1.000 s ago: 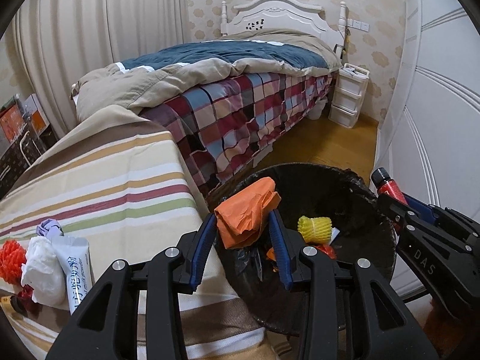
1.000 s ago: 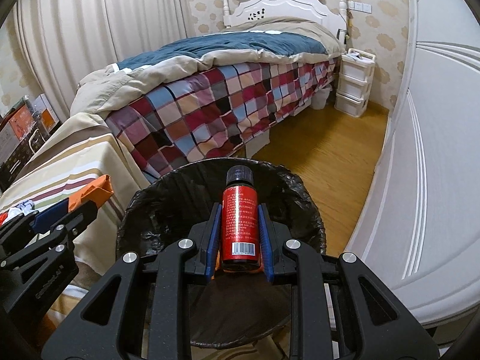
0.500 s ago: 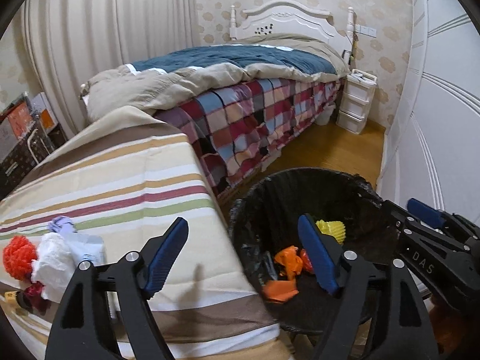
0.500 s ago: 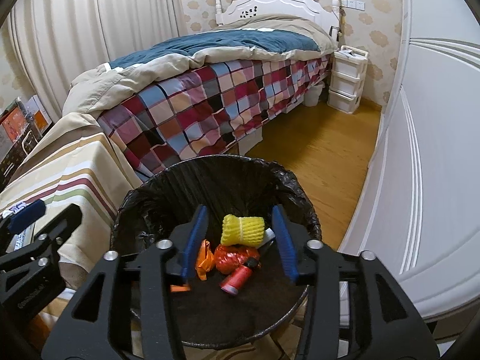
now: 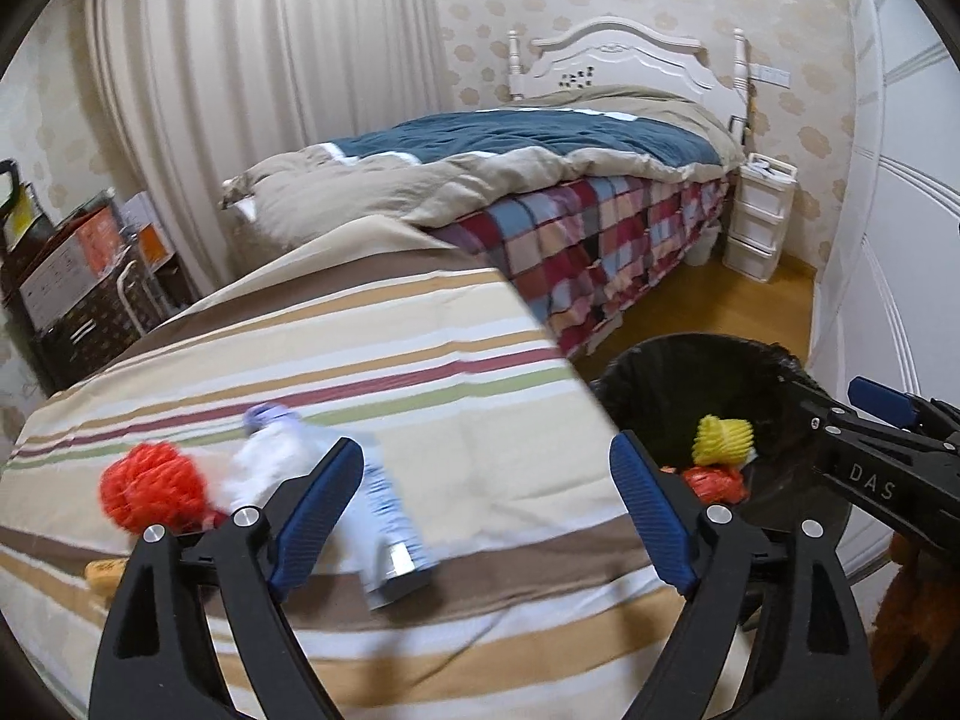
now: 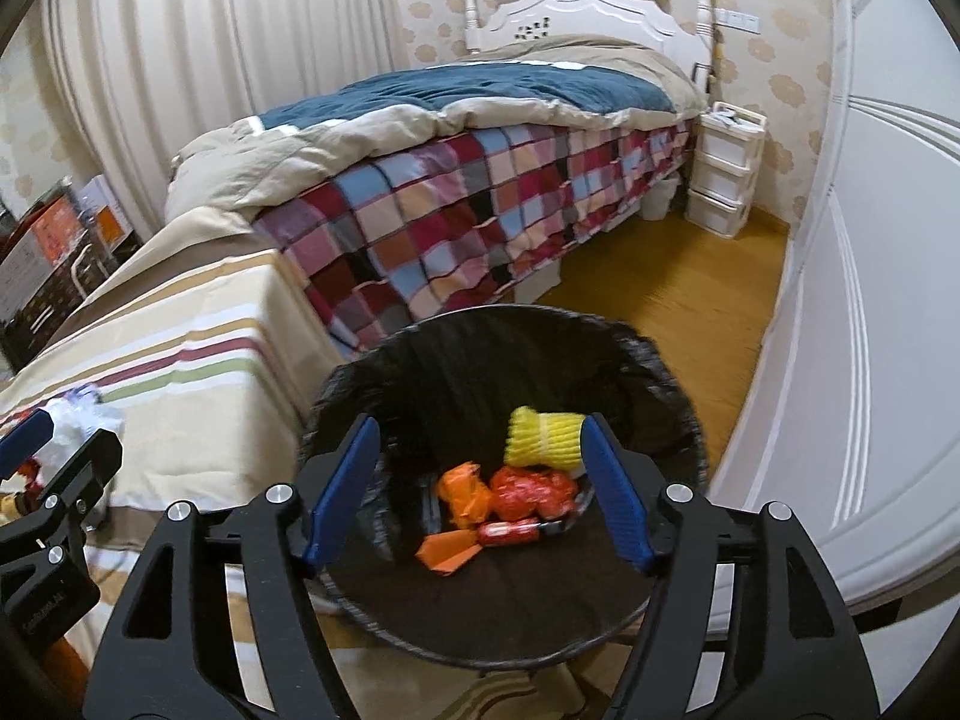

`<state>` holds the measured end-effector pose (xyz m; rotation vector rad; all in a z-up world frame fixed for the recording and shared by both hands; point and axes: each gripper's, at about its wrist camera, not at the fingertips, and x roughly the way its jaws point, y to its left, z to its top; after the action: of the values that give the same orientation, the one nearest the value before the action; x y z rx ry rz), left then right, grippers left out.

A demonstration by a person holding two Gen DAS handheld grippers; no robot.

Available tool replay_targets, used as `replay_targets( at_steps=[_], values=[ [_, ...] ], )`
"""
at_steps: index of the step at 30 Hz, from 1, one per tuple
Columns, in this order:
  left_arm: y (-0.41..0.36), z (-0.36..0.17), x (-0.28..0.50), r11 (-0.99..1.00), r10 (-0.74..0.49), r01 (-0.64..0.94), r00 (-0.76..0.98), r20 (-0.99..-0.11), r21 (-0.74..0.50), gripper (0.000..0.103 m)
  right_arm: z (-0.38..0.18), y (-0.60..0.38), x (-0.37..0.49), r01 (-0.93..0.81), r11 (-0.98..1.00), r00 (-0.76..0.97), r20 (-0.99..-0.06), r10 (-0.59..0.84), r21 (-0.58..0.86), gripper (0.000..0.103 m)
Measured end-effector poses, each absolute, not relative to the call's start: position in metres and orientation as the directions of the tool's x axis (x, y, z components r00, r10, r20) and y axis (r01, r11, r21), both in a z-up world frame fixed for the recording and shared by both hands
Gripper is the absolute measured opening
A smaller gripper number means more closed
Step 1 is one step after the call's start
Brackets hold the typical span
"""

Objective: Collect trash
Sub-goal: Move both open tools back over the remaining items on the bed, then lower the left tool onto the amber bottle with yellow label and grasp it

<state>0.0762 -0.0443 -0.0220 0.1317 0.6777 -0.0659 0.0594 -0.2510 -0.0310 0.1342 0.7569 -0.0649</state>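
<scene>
Since half a second ago the left gripper (image 5: 486,501) has swung away from the black-lined round waste bin (image 5: 654,372) toward the striped cloth-covered table (image 5: 372,360), and the right gripper (image 6: 480,489) has drawn back a little while staying above the bin; both were already released and empty, and both still are, blue pads spread wide.

Taking the bin as the landmark and going left to right: farthest from it on the table lies a red mesh foam ball (image 5: 150,489), just left of the left gripper's left finger. Touching it is a crumpled white tissue wad (image 5: 270,462), with a small purple scrap (image 5: 270,415) behind it. A blurred white squeeze tube (image 5: 393,531) lies partly behind that finger and reaches into the open gap between the pads. The table's near-right edge falls away just beside the bin's rim, with bare striped cloth between the tube and that edge.

Inside the bin, seen between the right gripper's pads, rest an orange crumpled wrapper (image 6: 465,492), a flat orange paper piece (image 6: 447,552), a red crumpled net (image 6: 531,492), a small red bottle (image 6: 510,534) lying on its side, and a yellow foam net sleeve (image 6: 543,438) near the right pad. Right of the bin, wooden floor (image 6: 672,294) stays open up to the white panelled wardrobe door (image 6: 870,360).
</scene>
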Motion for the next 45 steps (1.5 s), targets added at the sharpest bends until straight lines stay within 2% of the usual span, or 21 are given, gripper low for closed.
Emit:
replay_targets(
  at_steps=[17, 28, 41, 45],
  values=[
    [0.064, -0.025, 0.025, 0.987, 0.154, -0.093, 0.755, -0.637, 0.128, 0.084, -0.032, -0.155, 0.035, -0.074, 0.991, 0.695, -0.707, 0.129, 0.107, 0.075],
    [0.152, -0.044, 0.011, 0.953, 0.295, -0.251, 0.66, -0.691, 0.167, 0.084, -0.035, -0.11, 0.028, -0.153, 0.985, 0.668, -0.726, 0.164, 0.082, 0.076],
    [0.211, -0.038, 0.02, 0.926, 0.343, -0.353, 0.631, -0.696, 0.137, 0.084, -0.039, -0.094, 0.03, -0.176, 0.983, 0.654, -0.74, 0.156, 0.051, 0.076],
    [0.222, -0.042, 0.037, 0.945, 0.292, -0.305, 0.625, -0.724, 0.118, 0.084, -0.041, -0.094, 0.031, -0.177, 0.983, 0.651, -0.744, 0.153, 0.047, 0.076]
  ],
)
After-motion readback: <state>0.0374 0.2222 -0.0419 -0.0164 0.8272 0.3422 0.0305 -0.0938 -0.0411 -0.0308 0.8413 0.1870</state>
